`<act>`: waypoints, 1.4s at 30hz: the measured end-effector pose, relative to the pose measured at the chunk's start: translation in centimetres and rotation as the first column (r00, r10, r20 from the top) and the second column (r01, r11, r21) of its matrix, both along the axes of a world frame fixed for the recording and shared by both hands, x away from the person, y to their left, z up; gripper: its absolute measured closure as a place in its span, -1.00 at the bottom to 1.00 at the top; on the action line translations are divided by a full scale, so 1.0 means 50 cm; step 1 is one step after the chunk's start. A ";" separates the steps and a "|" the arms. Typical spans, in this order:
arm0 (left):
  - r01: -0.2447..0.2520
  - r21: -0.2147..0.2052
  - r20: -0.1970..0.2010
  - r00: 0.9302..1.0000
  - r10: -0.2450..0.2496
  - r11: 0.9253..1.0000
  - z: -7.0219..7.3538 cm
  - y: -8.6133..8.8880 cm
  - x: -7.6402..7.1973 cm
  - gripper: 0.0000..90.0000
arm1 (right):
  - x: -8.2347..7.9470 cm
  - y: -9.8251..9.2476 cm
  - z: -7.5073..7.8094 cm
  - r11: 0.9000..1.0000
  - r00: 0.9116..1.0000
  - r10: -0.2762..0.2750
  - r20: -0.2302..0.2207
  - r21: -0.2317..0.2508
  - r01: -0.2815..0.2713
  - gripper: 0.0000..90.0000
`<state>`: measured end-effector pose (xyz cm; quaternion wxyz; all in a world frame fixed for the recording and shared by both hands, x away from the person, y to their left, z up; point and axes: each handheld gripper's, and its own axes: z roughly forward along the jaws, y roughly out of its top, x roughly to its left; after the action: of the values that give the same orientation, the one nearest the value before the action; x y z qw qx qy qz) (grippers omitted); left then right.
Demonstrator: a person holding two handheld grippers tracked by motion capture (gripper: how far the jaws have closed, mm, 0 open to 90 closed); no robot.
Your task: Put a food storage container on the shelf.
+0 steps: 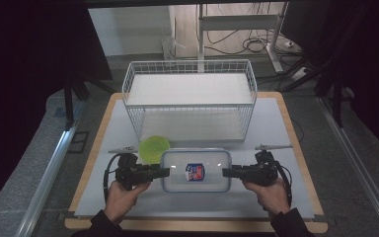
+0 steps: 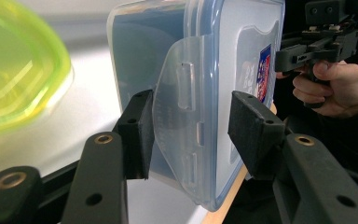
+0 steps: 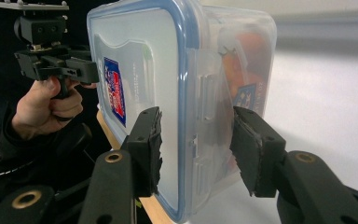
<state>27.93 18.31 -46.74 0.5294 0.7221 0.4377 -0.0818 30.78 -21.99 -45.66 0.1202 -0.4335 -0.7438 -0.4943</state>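
A clear plastic container point(image 1: 196, 160) with a blue-sealed lid and a red and blue label is held level between both grippers near the table's front. My left gripper point(image 1: 167, 172) is shut on its left end, pads point(image 2: 137, 135) pressing either side of the side clasp point(image 2: 182, 107). My right gripper point(image 1: 224, 172) is shut on the right end, pads point(image 3: 254, 149) against the lid and the body. Something orange point(image 3: 242, 60) shows blurred through the container wall point(image 3: 168, 70). In each gripper view the other hand and its gripper point(image 2: 317, 42) point(image 3: 51, 56) appear beyond the container point(image 2: 214, 70).
A translucent green bowl point(image 1: 154, 149) point(image 2: 14, 70) sits just behind the container's left corner. A white wire basket point(image 1: 190, 62) with two shelves stands at the back of the white mat point(image 1: 286, 128). The wooden board's edges frame the mat; dark stands flank the table.
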 end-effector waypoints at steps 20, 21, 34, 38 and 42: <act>-0.011 -0.011 0.079 0.997 0.012 1.000 0.142 0.023 0.074 0.15 | 0.064 0.021 0.131 1.000 0.996 -0.011 0.083 0.020 0.010 0.20; -0.011 -0.011 0.079 0.997 0.012 1.000 0.142 0.023 0.074 0.15 | 0.064 0.021 0.131 1.000 0.996 -0.011 0.083 0.020 0.010 0.20; -0.015 -0.031 0.111 0.994 0.018 0.999 0.209 0.037 0.129 0.16 | 0.120 0.034 0.207 1.000 0.992 -0.014 0.126 0.025 0.011 0.20; -0.010 -0.045 0.118 0.993 0.016 0.999 0.221 0.040 0.144 0.17 | 0.139 0.036 0.226 0.999 0.990 -0.017 0.138 0.032 0.012 0.20; -0.007 -0.052 0.120 0.993 0.014 0.999 0.242 0.042 0.172 0.17 | 0.157 0.036 0.244 0.999 0.989 -0.023 0.146 0.035 0.018 0.20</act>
<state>36.56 20.40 -34.63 0.5737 0.7095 0.4066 -0.0468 38.63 -20.17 -33.45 0.0673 -0.4017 -0.7377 -0.5384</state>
